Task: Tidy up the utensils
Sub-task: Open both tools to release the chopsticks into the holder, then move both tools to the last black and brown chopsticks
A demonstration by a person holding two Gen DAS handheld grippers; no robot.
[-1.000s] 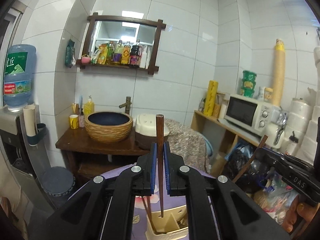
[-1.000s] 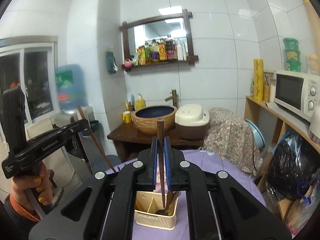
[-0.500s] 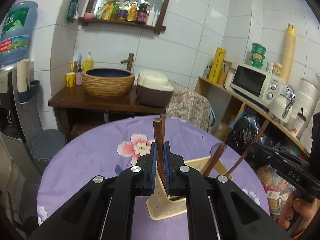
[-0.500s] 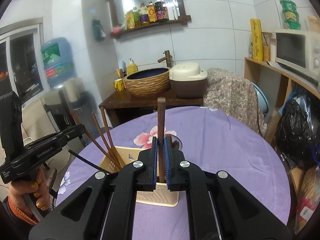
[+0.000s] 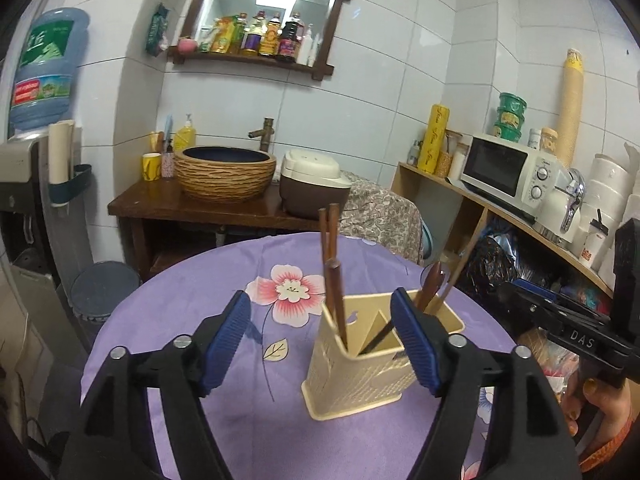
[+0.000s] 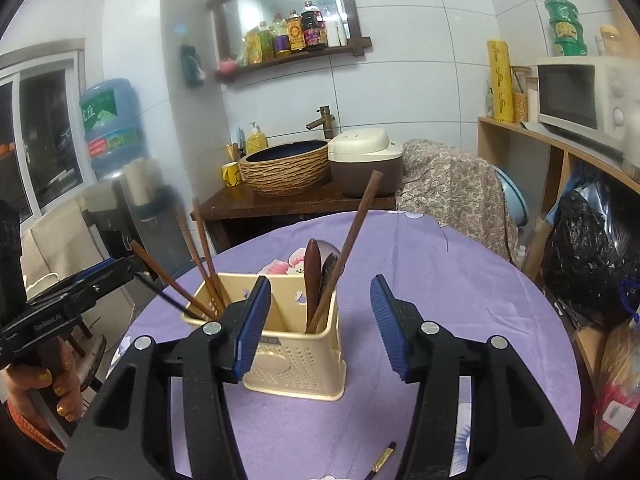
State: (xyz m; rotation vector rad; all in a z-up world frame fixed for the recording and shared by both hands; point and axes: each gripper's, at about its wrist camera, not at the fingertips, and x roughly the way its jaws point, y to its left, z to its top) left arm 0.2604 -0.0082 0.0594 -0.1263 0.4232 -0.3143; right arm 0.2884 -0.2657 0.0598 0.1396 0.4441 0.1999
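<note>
A cream two-compartment utensil holder [image 5: 360, 376] stands on the purple flowered tablecloth [image 5: 180, 320]. In the left wrist view several brown chopsticks [image 5: 332, 264] lean in its near compartment. My left gripper [image 5: 320, 296] is open around the holder, touching nothing. The right wrist view shows the holder [image 6: 296, 364] with a long brown chopstick [image 6: 354, 240] and dark wooden spoons [image 6: 314, 276] in the right compartment. Chopsticks [image 6: 200, 272] fill the left one. My right gripper [image 6: 320, 280] is open and holds nothing. Each view shows the other gripper at its edge, held by a hand.
A thin black and gold stick [image 6: 384, 458] lies loose on the cloth near the front edge. Behind the round table stand a wooden stand with a woven basin [image 5: 226, 176] and a rice cooker [image 5: 312, 184]. A shelf with a microwave [image 5: 508, 172] runs along the right.
Both grippers were shut on a brown chopstick each. Both have opened, and the chopsticks now stand in the holder. The views have tipped down toward the table.
</note>
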